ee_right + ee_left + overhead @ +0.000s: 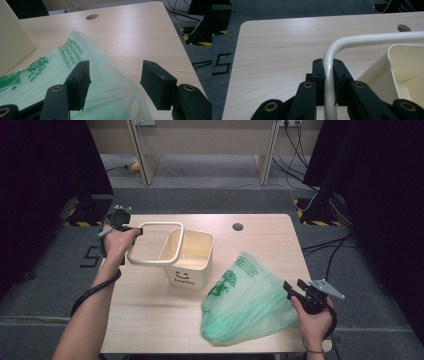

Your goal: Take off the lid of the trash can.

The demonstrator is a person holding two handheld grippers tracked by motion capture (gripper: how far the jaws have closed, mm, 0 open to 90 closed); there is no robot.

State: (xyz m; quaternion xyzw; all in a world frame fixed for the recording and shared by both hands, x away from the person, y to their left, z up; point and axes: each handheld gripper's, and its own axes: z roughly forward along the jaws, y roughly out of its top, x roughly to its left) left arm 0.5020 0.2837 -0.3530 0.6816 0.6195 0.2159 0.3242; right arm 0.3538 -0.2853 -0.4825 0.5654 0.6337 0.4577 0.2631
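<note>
Lining the cream plastic bin (192, 257) with the translucent green compostable bag (247, 302) looks like the job in hand, and by my reading it is at an early stage. The left gripper (329, 75) is clenched on the cream rounded rectangular frame (156, 243), which stands swung up and away from the bin's mouth, so the opening is free. The bag lies loosely heaped on the pale wooden table (260, 227), just beside the bin on the person's right and not yet inside it. The right gripper (115, 77) is released, its jaws spread wide over the bag's edge without pinching it. Left to do: take hold of the bag, spread it into the bin and lower the frame. The bin's front reads "Hello" under a smile mark; the bag carries a green tree emblem and "COMPOSTABLE" in several spellings.
</note>
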